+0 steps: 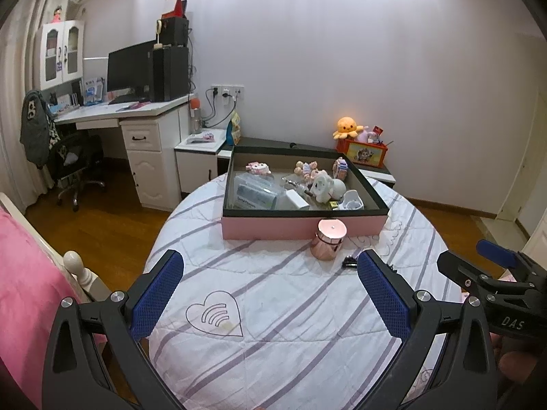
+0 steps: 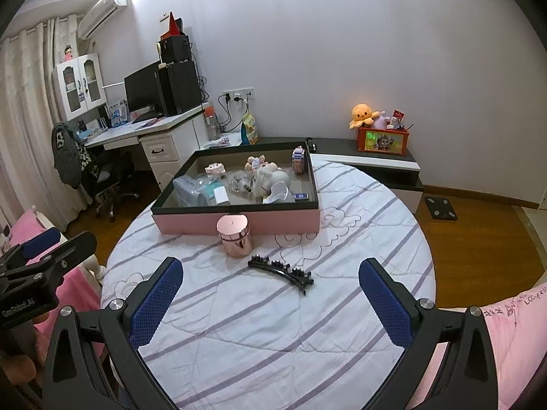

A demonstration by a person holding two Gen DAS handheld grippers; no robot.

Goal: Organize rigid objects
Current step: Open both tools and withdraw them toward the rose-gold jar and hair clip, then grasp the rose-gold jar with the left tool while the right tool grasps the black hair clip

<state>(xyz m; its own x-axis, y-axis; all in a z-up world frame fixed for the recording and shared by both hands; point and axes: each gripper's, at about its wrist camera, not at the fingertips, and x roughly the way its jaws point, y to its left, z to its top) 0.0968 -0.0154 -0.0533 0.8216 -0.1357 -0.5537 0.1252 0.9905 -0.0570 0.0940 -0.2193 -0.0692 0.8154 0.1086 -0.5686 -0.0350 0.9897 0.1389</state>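
Note:
A pink box with a black rim stands at the far side of the striped quilt and holds several small toys and packets. A rose-gold jar stands upright just in front of the box. A black hair clip lies on the quilt in front of the jar; in the left wrist view it is partly hidden behind my finger. My left gripper is open and empty above the quilt. My right gripper is open and empty, with the clip just beyond it.
The round quilted surface drops off to a wood floor on all sides. A white desk with a monitor and a chair stands at the left. A low cabinet with an orange toy box stands behind.

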